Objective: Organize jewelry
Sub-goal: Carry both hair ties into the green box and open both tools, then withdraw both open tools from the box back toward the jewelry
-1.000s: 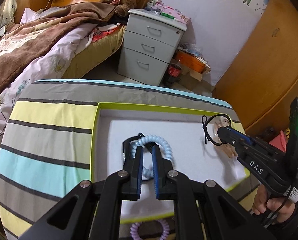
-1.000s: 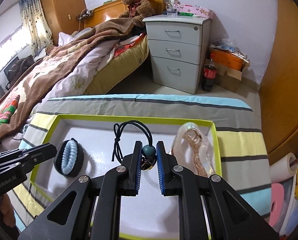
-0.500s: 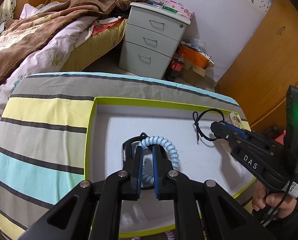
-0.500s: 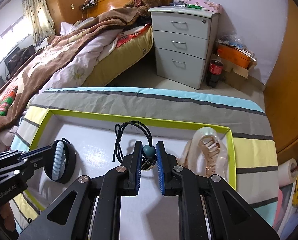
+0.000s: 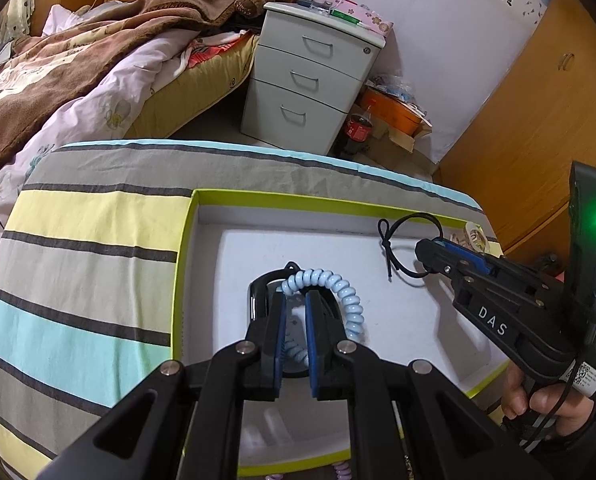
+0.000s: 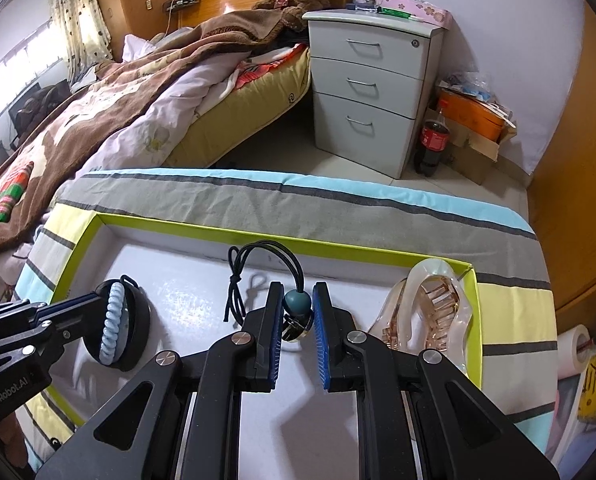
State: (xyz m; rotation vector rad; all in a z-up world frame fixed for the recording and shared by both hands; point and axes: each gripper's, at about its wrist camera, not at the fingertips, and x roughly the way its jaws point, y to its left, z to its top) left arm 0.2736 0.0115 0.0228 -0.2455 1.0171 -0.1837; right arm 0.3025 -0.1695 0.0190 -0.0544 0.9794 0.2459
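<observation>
Pinching blue coil hair tie (image 5: 347, 294) – left gripper (image 5: 294, 300), right gripper (image 6: 298, 300) clamps beaded black cord (image 6: 297, 303) (over tray (image 6: 202, 230))

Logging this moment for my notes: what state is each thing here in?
left gripper: shut on the blue coil hair tie.
right gripper: shut on the bead of the black cord hair tie.
black ring: lying in the tray.
hair claw clip: lying at the tray's right end.
tray: open, lidless.
nightstand drawers: closed.
</observation>
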